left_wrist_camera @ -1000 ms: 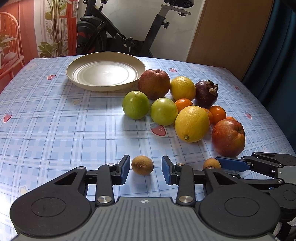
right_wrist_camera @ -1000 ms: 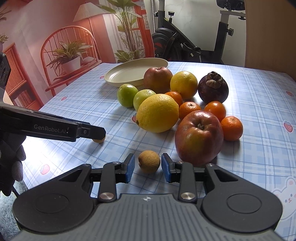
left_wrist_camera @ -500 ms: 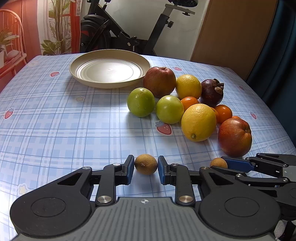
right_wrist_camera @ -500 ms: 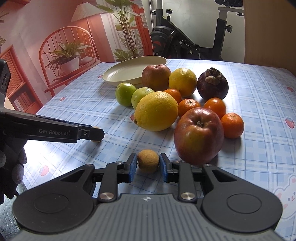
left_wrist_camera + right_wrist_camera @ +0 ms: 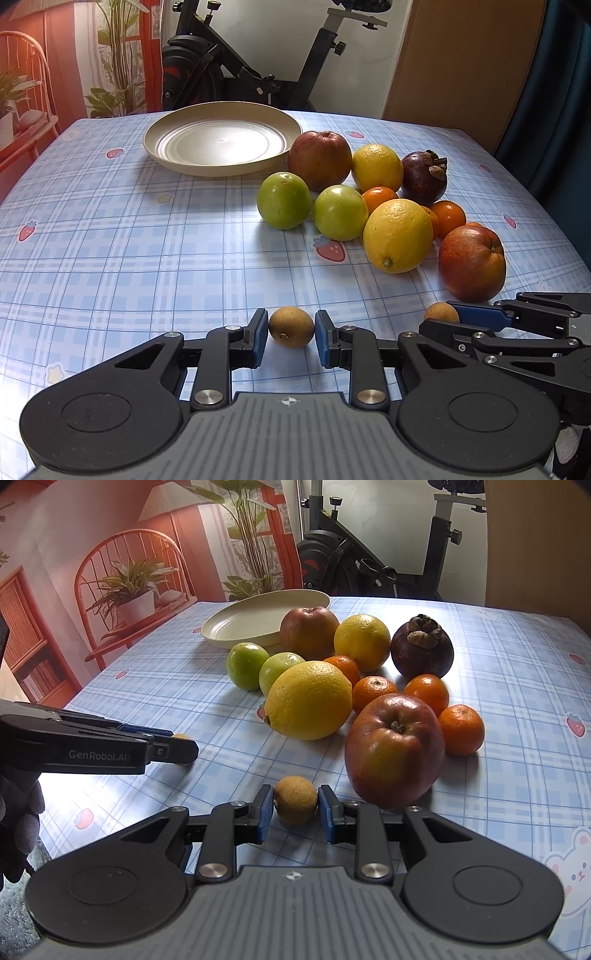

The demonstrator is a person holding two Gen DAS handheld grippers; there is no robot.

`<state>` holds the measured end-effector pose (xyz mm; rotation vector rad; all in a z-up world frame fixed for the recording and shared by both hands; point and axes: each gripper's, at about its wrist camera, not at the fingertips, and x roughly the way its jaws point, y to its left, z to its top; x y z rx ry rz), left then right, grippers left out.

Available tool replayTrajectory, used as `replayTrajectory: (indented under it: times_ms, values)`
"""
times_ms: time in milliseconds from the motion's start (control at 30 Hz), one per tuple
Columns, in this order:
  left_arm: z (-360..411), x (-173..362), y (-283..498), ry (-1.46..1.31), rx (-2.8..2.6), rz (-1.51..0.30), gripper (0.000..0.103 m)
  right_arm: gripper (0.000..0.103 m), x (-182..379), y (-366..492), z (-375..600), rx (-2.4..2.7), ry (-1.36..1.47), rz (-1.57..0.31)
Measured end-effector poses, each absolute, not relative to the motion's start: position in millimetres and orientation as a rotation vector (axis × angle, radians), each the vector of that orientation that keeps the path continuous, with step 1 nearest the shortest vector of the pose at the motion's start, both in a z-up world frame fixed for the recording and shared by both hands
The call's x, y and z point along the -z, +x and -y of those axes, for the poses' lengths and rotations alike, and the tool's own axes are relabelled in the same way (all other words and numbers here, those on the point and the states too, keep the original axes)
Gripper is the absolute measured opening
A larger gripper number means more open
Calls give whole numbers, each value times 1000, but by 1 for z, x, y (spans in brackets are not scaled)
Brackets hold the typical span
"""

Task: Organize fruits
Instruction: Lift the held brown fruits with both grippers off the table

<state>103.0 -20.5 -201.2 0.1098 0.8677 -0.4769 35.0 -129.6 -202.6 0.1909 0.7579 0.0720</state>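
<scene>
Both tools pinch small brown fruits on the worktop [image 5: 147, 240].
Left tool [image 5: 291, 332] clamps one longan [image 5: 291, 326]; right tool [image 5: 295, 808] clamps another longan [image 5: 295, 800], just beside the red apple [image 5: 395, 749].

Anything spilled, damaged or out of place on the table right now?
Nothing stands out. The fruits sit whole and clustered beside the empty plate, and each gripper is shut on a small brown fruit: left, right.
</scene>
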Motion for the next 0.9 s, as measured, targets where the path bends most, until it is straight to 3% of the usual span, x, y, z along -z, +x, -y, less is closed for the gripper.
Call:
replayTrajectory:
  times_ms: [900]
  values:
    - [20,201,98,118,456,-853,29,28,202,38,135,-47,218,-747]
